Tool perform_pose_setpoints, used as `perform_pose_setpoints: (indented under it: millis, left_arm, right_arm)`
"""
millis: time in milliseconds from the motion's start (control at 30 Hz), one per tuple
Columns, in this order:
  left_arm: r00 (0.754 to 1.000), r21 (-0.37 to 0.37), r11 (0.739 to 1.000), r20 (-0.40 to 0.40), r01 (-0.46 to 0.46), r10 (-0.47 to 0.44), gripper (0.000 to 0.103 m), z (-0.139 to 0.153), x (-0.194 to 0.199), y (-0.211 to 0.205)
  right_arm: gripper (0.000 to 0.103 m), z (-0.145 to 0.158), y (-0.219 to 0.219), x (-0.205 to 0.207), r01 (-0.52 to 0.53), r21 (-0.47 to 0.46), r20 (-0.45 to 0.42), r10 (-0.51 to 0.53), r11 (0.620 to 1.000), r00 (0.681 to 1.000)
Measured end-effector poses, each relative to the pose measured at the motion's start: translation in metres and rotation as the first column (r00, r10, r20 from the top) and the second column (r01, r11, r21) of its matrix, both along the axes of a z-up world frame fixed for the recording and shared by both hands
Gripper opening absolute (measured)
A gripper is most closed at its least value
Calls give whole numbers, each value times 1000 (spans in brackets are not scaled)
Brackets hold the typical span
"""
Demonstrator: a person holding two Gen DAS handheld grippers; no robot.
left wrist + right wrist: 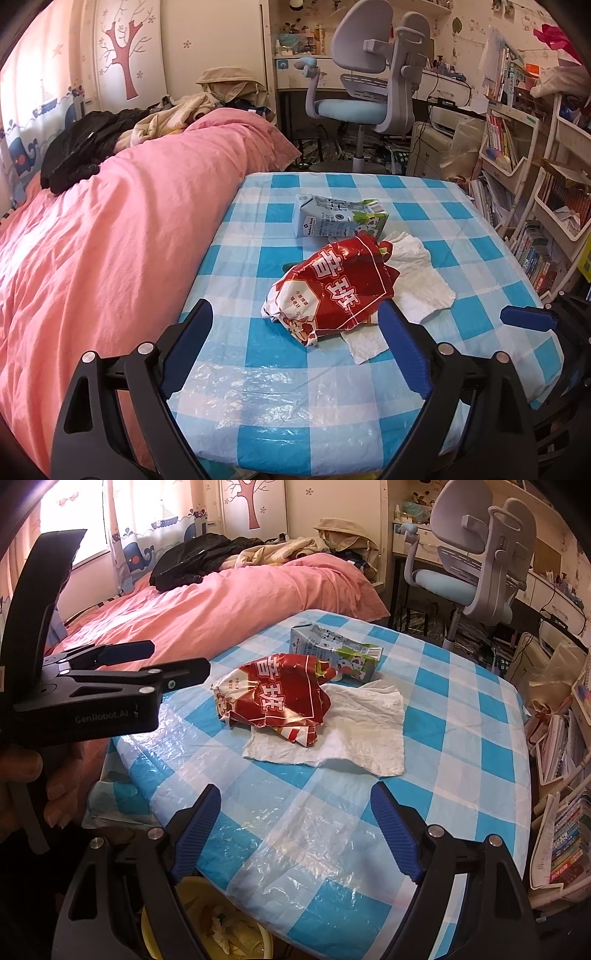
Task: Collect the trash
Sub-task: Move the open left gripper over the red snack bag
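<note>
Both wrist views near table (280, 417) edge, facing bed, sharing red wrapper (273, 694)

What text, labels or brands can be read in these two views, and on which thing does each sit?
"GenRobot.AI": on the side of the left tongs, seen from the right wrist view.
"音" and "班": large white characters on the red wrapper.
"Member's Mark": on the end face of the carton, barely legible.
Carton's fine print, wrapper's small characters, book spines: too small or blurred to read.
</note>
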State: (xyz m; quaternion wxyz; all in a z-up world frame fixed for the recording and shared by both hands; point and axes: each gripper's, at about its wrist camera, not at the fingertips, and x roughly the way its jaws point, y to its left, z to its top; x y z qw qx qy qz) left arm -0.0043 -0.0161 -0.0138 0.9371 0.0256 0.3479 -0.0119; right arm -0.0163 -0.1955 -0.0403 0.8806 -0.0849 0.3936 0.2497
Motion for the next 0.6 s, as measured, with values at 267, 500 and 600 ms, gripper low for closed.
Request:
perform_pose_setpoints:
  millis: [267,500,600]
  left_arm:
    - [1000,-1,1000,0,0,0,89,0,0,0]
    - [1000,-1,1000,0,-1,1,90,0,0,0]
    - [1000,-1,1000,0,1,-1,90,-1,0,-1]
  right_arm:
    - [80,-2,1,0,3,-4,-5,-3,1000,1000]
    - [82,-3,1,0,2,-6,-5,-2,1000,1000]
    - [83,-3,2,0,2,-7,-5,-2,1000,1000]
